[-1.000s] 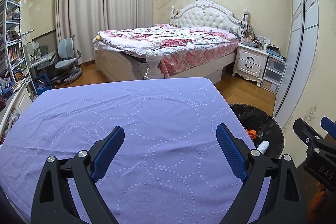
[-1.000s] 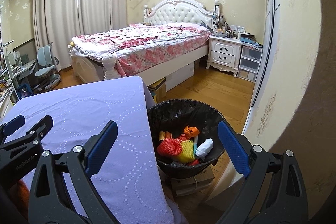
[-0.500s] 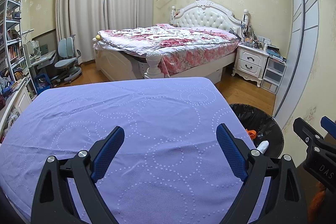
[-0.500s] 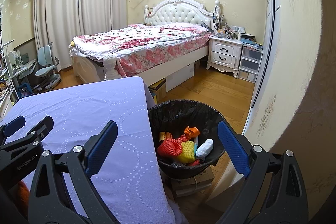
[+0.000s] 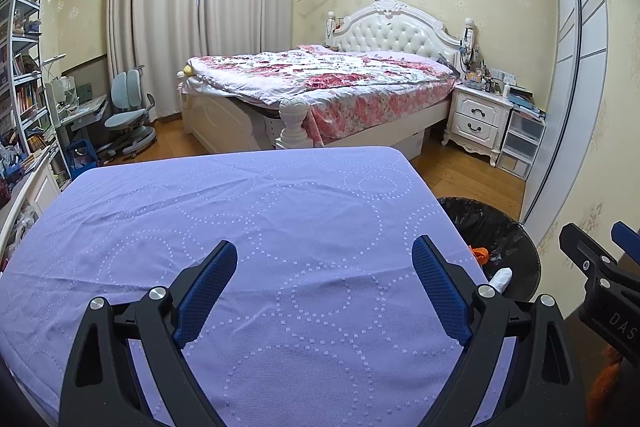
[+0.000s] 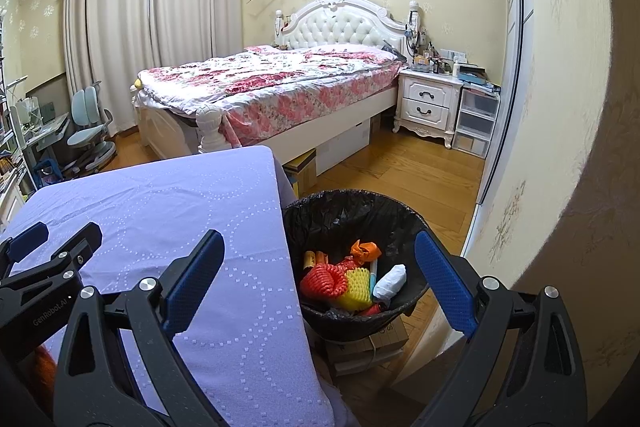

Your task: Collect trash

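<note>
A black-lined trash bin (image 6: 404, 215) stands on the floor at the right edge of a table covered in a purple cloth (image 5: 260, 219). It holds an orange net (image 6: 322, 277), a yellow foam net (image 6: 358, 287), an orange wrapper (image 6: 364, 249) and a white crumpled wad (image 6: 390, 281). My right gripper (image 6: 320, 281) is open and empty, above the bin's near left rim. My left gripper (image 5: 324, 289) is open and empty over the cloth. The bin also shows in the left wrist view (image 5: 496, 231), with the white wad (image 5: 502, 277) at its rim.
A cardboard box (image 6: 372, 347) sits under the bin. A bed (image 5: 320, 83) with a floral cover stands beyond the table, a white nightstand (image 5: 478, 119) to its right. A desk chair (image 5: 130, 115) and shelves (image 5: 24, 87) are at the left. A wall (image 6: 560, 107) is close on the right.
</note>
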{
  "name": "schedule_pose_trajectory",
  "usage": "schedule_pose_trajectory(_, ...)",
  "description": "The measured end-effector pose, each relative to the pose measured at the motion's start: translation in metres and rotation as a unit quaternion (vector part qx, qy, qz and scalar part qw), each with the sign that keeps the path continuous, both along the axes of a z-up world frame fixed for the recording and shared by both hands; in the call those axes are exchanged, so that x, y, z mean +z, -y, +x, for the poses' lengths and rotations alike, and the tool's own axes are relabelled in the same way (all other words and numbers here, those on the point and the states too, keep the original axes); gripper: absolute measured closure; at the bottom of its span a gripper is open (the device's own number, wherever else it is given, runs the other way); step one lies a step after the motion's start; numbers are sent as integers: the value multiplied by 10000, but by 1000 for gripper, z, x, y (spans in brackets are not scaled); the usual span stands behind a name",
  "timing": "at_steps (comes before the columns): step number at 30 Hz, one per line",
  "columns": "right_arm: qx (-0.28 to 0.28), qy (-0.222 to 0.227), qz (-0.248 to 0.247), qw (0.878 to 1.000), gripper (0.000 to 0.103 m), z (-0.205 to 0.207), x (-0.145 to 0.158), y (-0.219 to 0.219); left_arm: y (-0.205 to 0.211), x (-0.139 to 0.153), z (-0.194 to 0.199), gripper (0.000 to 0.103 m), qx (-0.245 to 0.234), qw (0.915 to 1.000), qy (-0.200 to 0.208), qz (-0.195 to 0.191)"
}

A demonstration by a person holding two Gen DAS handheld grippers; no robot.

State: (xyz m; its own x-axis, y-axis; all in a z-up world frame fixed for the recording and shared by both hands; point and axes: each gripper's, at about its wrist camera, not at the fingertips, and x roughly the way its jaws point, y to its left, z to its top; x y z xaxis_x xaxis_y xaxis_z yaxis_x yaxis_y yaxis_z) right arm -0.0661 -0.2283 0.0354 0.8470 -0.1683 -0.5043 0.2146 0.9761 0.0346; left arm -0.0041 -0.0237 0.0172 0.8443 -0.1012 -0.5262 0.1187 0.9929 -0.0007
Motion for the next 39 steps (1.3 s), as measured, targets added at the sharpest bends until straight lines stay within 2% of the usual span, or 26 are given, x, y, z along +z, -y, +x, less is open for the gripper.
schedule_pose_trajectory(39,0,3,5,10000,9,-1,-1,0,-2,-3,-1,14,3,10000,-49,-41)
